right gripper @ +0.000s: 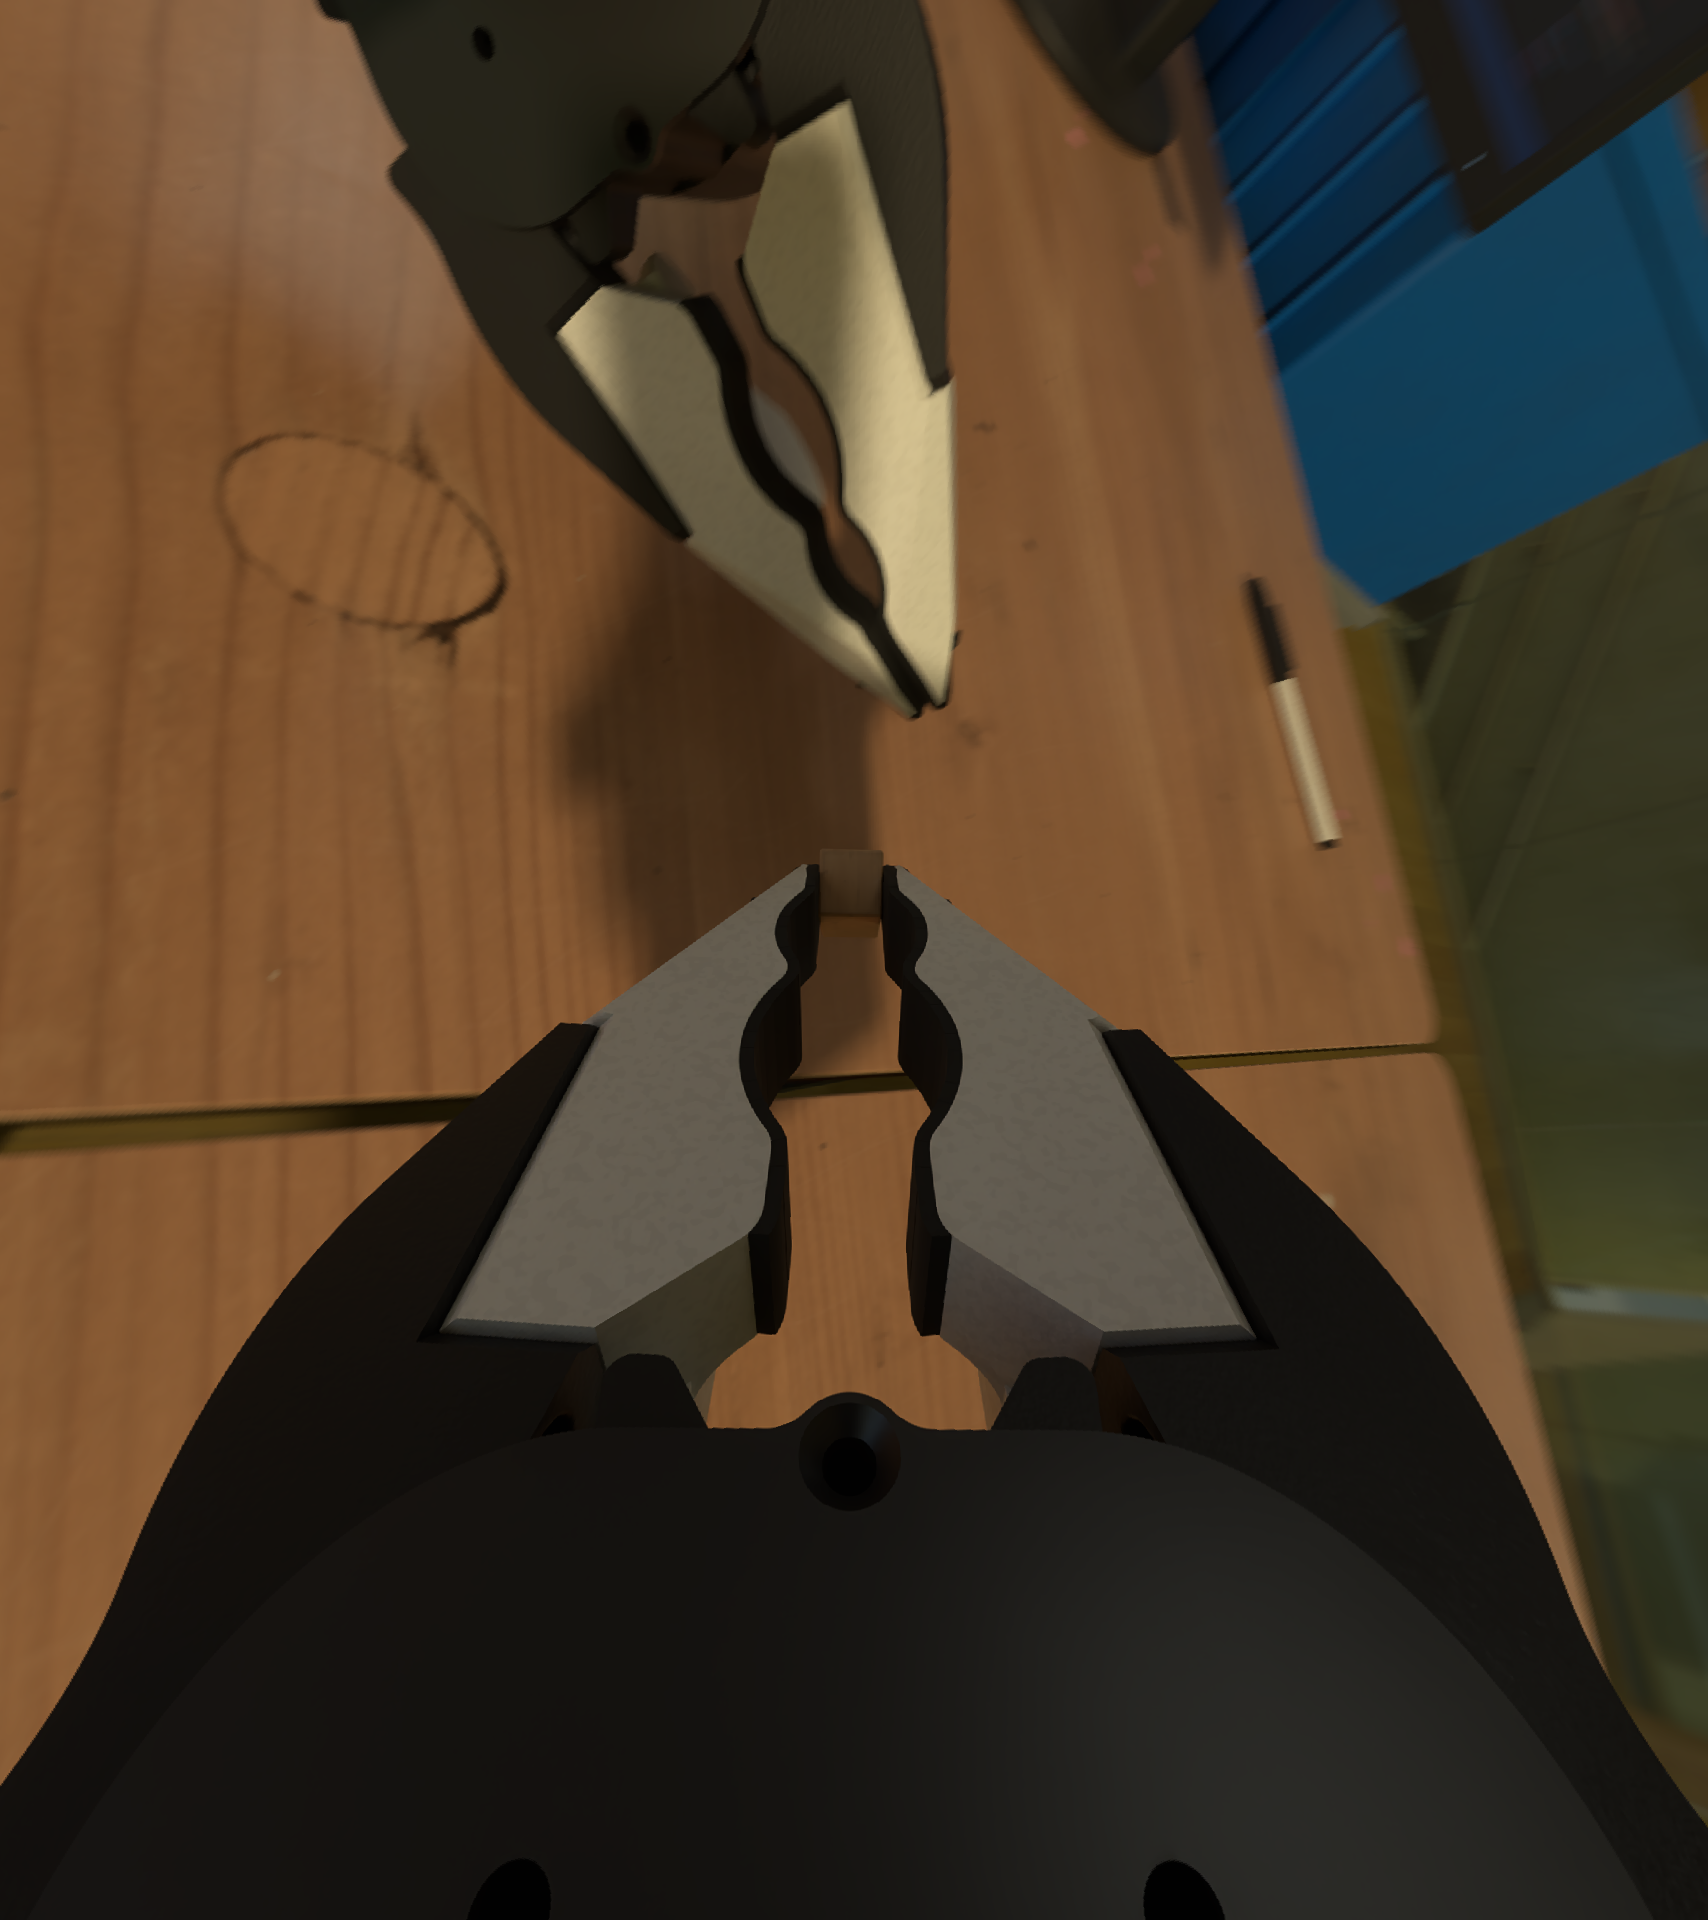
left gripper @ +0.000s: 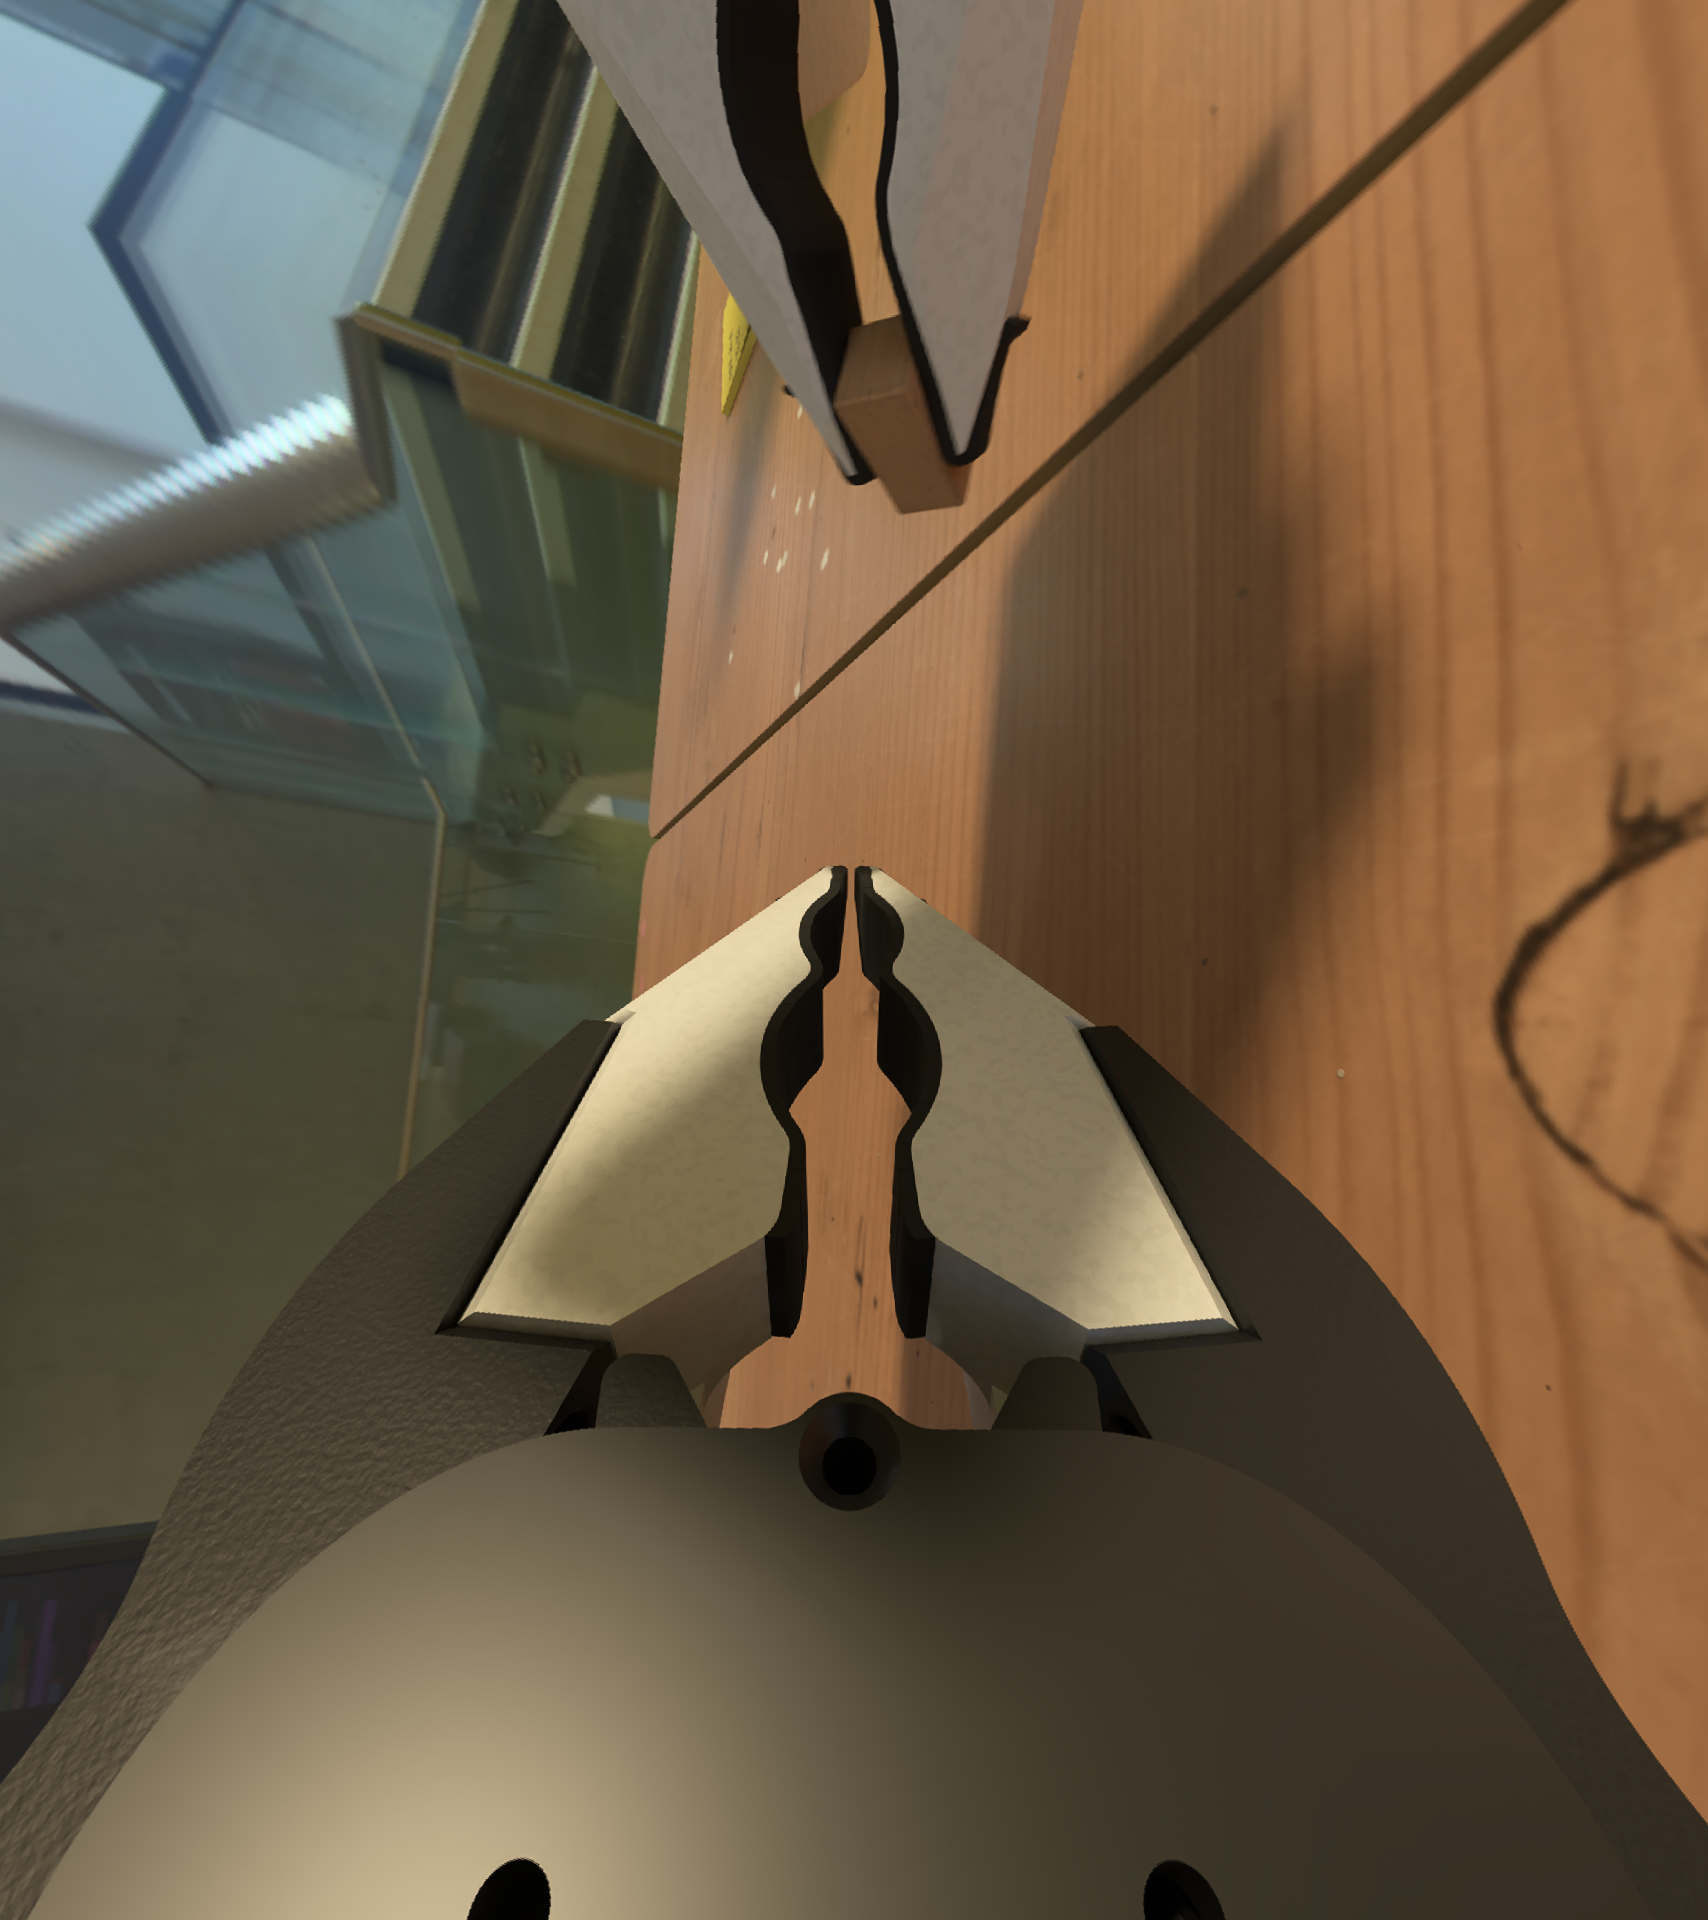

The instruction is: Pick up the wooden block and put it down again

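While the right gripper (right gripper: 850, 896) pinches the block (right gripper: 850, 881) above the table (right gripper: 206, 831), the left gripper (left gripper: 850, 878) waits beside it, empty and nearly closed.

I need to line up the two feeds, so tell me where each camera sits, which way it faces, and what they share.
Left wrist view: rides the left gripper, looking along its shut, empty jaws over the wooden table toward the right gripper.
Right wrist view: rides the right gripper, looking along its jaws, clamped on the wooden block, toward the left gripper; a pen lies right.
Shared: both grippers, the wooden block, the table seam.
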`<state>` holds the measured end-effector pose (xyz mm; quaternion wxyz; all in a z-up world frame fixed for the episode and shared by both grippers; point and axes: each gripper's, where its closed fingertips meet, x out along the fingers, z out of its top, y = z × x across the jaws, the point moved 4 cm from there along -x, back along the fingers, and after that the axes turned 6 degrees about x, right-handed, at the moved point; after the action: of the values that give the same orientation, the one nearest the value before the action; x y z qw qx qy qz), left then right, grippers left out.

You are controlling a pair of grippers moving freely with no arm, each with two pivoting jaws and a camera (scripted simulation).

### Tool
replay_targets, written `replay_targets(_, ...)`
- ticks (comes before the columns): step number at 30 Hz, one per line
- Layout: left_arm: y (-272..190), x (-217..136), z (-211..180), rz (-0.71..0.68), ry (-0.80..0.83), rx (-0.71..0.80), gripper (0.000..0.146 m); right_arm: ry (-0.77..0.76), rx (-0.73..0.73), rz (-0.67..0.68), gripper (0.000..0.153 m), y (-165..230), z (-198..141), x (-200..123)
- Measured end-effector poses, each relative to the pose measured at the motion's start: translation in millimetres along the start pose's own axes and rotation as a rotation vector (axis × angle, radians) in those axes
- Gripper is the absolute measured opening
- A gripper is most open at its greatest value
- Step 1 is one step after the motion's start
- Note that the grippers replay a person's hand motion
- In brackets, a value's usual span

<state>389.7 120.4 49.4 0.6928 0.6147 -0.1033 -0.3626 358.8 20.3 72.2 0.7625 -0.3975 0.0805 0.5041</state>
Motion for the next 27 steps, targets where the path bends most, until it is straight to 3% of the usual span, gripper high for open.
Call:
replay_targets(5, 4, 0, 0, -0.024, -0.024, -0.096, 0.001, -0.044, -0.092, -0.189, 0.011, -9, 19, 0)
replay_targets(27, 9, -3, 1, -0.011, -0.072, -0.147, 0.001, 0.037, -0.334, -0.352, 0.011, -6, 30, 13)
